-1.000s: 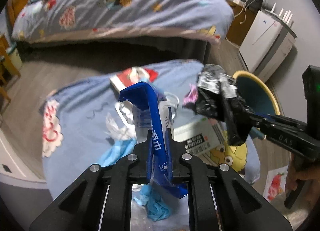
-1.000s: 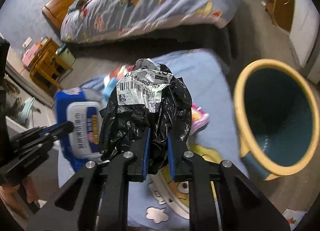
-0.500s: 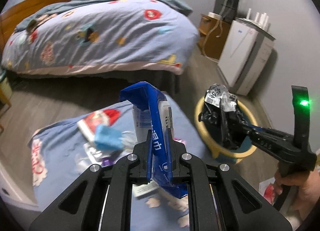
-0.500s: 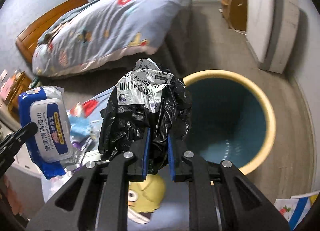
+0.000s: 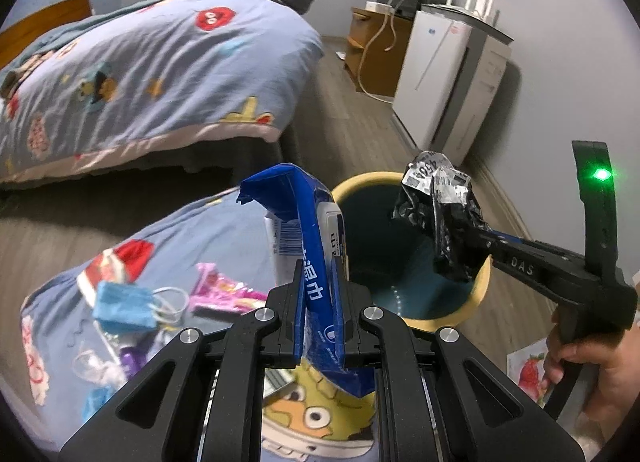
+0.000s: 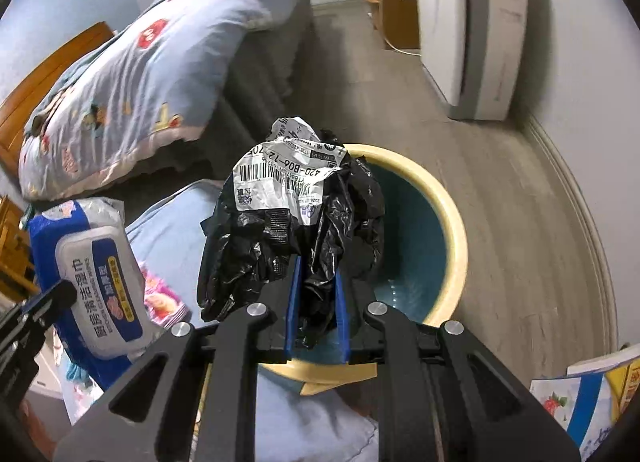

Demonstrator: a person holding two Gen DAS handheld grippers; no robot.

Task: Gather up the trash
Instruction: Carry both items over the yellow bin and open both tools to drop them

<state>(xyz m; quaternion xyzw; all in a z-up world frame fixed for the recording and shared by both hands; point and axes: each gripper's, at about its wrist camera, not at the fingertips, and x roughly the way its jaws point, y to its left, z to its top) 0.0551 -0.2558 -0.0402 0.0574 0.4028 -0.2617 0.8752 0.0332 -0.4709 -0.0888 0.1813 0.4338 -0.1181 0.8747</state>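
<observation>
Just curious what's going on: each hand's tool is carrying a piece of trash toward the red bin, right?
Nearly: the bin is not red. The right wrist view shows a cream-yellow rim and a teal inside. The rest holds: the left gripper carries a blue wipes pack, the right gripper a crumpled black bag.

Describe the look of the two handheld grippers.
Both are matte black linkage frames with silver pivot screws and blue finger pads. The right gripper carries white "DAS" lettering and an upright black post with a green light. A bare hand grips its handle.
</observation>
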